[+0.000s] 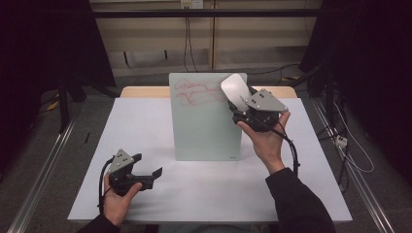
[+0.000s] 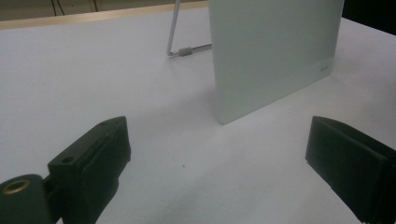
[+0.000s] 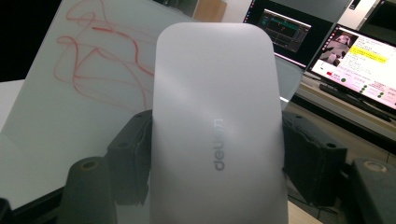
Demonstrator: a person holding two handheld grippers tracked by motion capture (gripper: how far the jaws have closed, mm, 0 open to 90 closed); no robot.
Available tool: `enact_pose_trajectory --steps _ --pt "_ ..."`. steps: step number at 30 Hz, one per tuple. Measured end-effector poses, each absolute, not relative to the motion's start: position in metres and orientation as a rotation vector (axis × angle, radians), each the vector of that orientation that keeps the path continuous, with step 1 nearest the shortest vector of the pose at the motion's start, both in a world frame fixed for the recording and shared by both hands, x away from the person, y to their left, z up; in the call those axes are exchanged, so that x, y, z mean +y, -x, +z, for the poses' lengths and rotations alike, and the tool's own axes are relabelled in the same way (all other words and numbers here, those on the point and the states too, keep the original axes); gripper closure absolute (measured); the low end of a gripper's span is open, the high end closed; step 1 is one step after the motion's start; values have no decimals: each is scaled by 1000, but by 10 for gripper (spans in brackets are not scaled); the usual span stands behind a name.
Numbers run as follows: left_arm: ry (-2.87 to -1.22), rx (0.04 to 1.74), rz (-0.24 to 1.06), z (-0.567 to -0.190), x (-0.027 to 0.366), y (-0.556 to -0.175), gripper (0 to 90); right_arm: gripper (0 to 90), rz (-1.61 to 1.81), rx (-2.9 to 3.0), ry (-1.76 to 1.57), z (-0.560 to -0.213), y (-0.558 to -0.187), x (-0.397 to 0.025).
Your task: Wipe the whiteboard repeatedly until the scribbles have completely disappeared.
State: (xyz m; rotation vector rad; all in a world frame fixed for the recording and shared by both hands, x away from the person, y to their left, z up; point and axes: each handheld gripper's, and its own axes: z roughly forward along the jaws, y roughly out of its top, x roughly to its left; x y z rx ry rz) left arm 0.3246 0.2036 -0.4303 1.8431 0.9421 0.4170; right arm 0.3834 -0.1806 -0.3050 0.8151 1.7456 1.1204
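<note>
Left tool (image 1: pixel 146 165) is sitting nearest the camera, at about 7 o'clock on the white counter (image 1: pixel 194 189), held by the person's left hand (image 1: pixel 118 196) with its jaws spread wide and nothing between them. In the left gripper view both black jaws are standing well apart over bare counter, pointing toward the lower corner of the whiteboard (image 2: pixel 275 51), whose wire stand (image 2: pixel 180 44) is showing behind it at 11 o'clock.

Right tool (image 1: pixel 241 103) is being held up at about 1 o'clock by the right hand (image 1: pixel 266 138), clamping a white eraser (image 1: pixel 234 90) between its jaws. In the right gripper view the eraser (image 3: pixel 218 126) is standing upright, gripped on both long edges by the jaws, grey lettering running up its face.

Glass whiteboard (image 1: pixel 206 121) is standing near-upright at the counter's centre, leaning back toward 12 o'clock. Red scribbles (image 1: pixel 194 92) are covering its top band; the eraser is sitting at the board's top right corner, at the scribbles' right end, contact with the glass unclear. Right gripper view is showing the scribbles (image 3: pixel 100 60) at 10 o'clock of the eraser, and lit monitors (image 3: pixel 359 60) at 2 o'clock beyond the board.
</note>
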Motion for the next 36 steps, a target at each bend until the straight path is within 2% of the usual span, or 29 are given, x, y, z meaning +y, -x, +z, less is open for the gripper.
enact_pose_trajectory --steps 14,28,36 --pt "-1844 940 418 -430 203 -325 64 316 1119 1700 -827 -310 -388 -169" --pt "-1851 927 427 -430 202 -324 63 316 1129 1769 -756 -317 -391 -130" --pt "-1851 928 421 -430 203 -325 63 316 1120 1789 -745 -317 -390 -126"
